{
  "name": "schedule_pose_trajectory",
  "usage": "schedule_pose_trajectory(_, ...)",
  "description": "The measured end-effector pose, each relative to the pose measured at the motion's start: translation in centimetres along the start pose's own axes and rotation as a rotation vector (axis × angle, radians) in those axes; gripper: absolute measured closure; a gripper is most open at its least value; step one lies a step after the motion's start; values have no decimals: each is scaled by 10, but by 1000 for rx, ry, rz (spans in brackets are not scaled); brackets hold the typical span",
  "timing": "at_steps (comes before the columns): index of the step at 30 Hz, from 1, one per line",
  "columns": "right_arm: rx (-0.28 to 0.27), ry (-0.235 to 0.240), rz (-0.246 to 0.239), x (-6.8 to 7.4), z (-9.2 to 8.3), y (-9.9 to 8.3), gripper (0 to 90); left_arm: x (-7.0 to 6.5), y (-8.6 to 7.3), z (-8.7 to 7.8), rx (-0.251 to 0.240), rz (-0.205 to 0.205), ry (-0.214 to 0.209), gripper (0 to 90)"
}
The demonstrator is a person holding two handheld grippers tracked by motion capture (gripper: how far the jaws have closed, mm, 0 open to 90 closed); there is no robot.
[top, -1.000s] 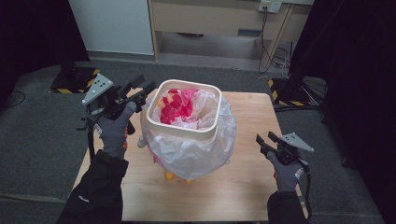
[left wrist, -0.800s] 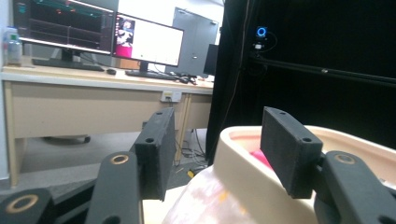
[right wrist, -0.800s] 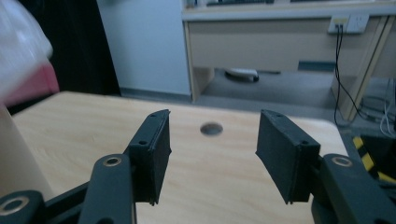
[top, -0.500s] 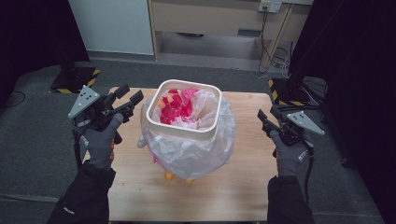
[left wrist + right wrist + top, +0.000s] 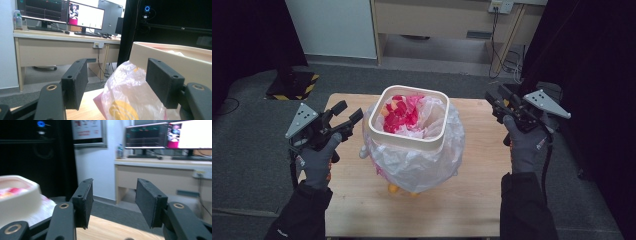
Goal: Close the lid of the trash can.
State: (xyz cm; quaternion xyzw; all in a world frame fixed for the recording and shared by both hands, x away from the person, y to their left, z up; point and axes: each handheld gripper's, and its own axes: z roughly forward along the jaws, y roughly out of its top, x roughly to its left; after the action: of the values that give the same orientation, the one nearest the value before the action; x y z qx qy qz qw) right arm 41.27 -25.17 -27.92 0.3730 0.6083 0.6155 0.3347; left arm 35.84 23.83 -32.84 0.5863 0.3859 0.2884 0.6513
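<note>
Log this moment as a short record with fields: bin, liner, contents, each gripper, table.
bin: cream square plastic bin, upright on the table
liner: clear plastic bag turned down over the bin's outside
contents: pink and red scraps
left gripper: jaws just opening, nothing between them, beside the bag
right gripper: open, empty, jaws just closing a little
table: light wooden table

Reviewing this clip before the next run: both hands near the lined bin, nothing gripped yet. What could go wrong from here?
1. The bag bulges loose round the bin; the left gripper, open with the film just ahead of its fingers, may pinch only thin plastic and tear it.
2. A one-sided pull could tip the bin and spill the pink scraps.
3. The right gripper is open and apart from the bin, so it likely gives no support.
</note>
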Motion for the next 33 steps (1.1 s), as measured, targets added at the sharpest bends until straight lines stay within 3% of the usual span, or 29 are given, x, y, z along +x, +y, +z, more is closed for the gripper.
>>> schedule_pose_trajectory(9,31,196,-38,25,28,25,505,8,-3,-10,-4,1,29,323)
schedule_pose_trajectory(13,74,266,-51,35,42,27,516,8,-1,-11,-5,20,37,317)
schedule_pose_trajectory(17,132,343,-38,44,58,26,519,6,-1,-9,6,31,20,309)
schedule_pose_trajectory(22,216,401,-61,54,74,24,530,4,-6,-4,31,27,2,307)
schedule_pose_trajectory(33,302,475,-48,57,88,17,547,3,-5,-4,31,20,-11,307)
